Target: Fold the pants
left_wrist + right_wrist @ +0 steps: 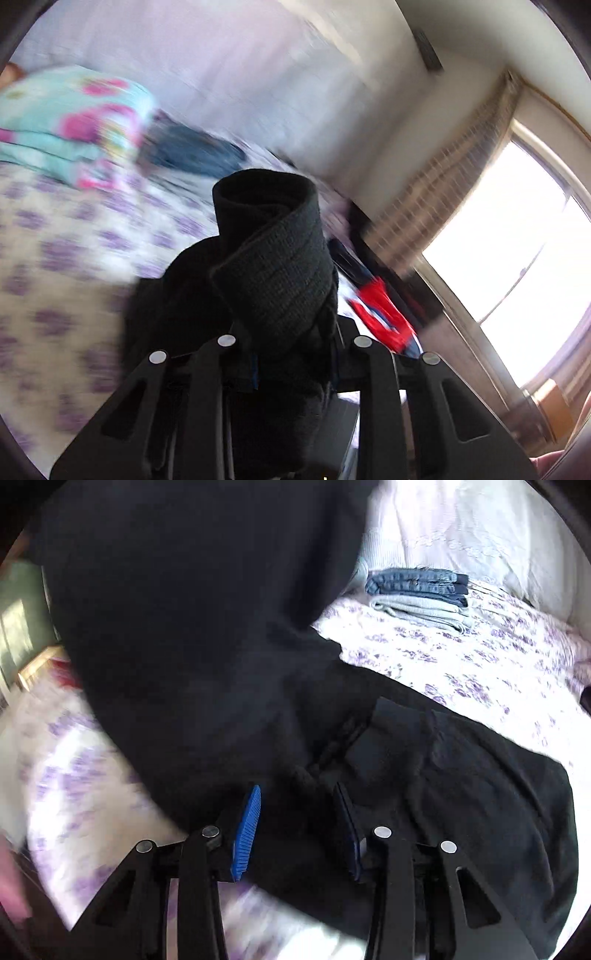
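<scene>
The left gripper [291,354] pinches the black pants' [207,635] waistband aloft over a floral bedspread [480,672], the right gripper [297,834] spread wide.

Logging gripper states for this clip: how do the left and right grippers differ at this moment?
The left gripper is shut on the black pants, a bunched band of fabric standing up between its fingers; the right gripper is open, with nothing between its blue pads.

The left gripper's pads are hidden by cloth; the right gripper's show plainly.

Both hover above the purple-flowered bedspread, and both views are motion-blurred.
</scene>
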A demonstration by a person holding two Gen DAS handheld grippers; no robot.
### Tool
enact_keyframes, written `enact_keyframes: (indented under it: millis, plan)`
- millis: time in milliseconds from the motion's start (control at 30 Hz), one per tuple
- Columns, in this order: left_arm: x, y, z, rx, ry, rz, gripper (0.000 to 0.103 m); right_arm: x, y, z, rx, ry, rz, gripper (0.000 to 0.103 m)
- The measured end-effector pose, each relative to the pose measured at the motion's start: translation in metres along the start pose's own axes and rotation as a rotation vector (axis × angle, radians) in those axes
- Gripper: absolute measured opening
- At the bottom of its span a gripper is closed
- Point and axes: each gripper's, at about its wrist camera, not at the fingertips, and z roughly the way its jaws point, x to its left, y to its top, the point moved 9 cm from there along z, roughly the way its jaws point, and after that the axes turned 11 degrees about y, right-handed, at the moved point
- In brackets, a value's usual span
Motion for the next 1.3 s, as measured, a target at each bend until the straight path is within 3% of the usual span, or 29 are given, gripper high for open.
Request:
enact_keyframes:
  millis: [133, 333, 400, 467, 500, 567, 633, 700, 800, 867, 933, 1000, 1033, 1100, 1133, 1167, 1233, 1300]
  plan:
    - [-0.042, -0.031, 0.071, 0.127, -0.035, 0.039, 0.024, 0.008, -0.031, -0.048, -0.062, 0.011, -0.042, 0.049]
    - [-0.061, -0.104, 0.163, 0.326, 0.027, 0.072, 0.024, 0.000, -0.073, -0.082, -0.059, 0.008, -0.031, 0.049]
    - [-0.061, -0.124, 0.179, 0.378, 0.048, 0.085, 0.026, -0.007, -0.083, -0.090, -0.056, 0.006, -0.022, 0.051]
    - [-0.062, -0.136, 0.186, 0.442, 0.027, 0.082, 0.036, -0.016, -0.088, -0.100, -0.063, 0.015, 0.000, 0.058]
    - [-0.063, -0.139, 0.183, 0.446, 0.016, 0.090, 0.041, -0.021, -0.089, -0.106, -0.074, 0.023, 0.020, 0.060]
    - [-0.077, -0.125, 0.164, 0.405, -0.023, 0.151, 0.071, -0.033, -0.085, -0.121, -0.109, 0.065, 0.070, 0.062]
    - [-0.092, -0.107, 0.134, 0.314, -0.054, 0.215, 0.082, -0.046, -0.076, -0.140, -0.163, 0.096, 0.118, 0.065]
    - [-0.100, -0.082, 0.097, 0.182, -0.048, 0.282, 0.089, -0.058, -0.065, -0.156, -0.224, 0.085, 0.138, 0.068]
    - [-0.078, -0.050, 0.052, -0.003, 0.076, 0.303, 0.092, -0.071, -0.040, -0.175, -0.334, 0.038, 0.126, 0.069]
    - [-0.053, -0.039, 0.039, -0.055, 0.154, 0.283, 0.092, -0.076, -0.021, -0.174, -0.383, 0.035, 0.106, 0.069]
    - [-0.025, -0.036, 0.039, -0.048, 0.199, 0.214, 0.092, -0.080, -0.001, -0.167, -0.416, 0.029, 0.081, 0.070]
    - [0.002, -0.045, 0.047, -0.007, 0.211, 0.133, 0.092, -0.090, 0.017, -0.152, -0.419, 0.020, 0.080, 0.077]
    - [0.015, -0.052, 0.054, 0.020, 0.226, 0.099, 0.092, -0.101, 0.018, -0.141, -0.387, -0.001, 0.102, 0.078]
    - [0.039, -0.073, 0.067, 0.080, 0.247, 0.050, 0.092, -0.142, -0.011, -0.100, -0.161, -0.073, 0.256, 0.078]
    - [0.052, -0.089, 0.074, 0.121, 0.263, 0.031, 0.092, -0.151, -0.029, -0.090, -0.111, -0.062, 0.302, 0.078]
    - [0.061, -0.102, 0.073, 0.144, 0.276, 0.028, 0.092, -0.150, -0.036, -0.095, -0.137, -0.057, 0.271, 0.076]
    - [0.083, -0.132, 0.073, 0.199, 0.331, 0.027, 0.092, -0.142, -0.035, -0.105, -0.085, -0.096, 0.207, 0.076]
    - [0.093, -0.151, 0.070, 0.227, 0.309, 0.002, 0.092, -0.131, -0.012, -0.119, -0.118, -0.071, 0.178, 0.077]
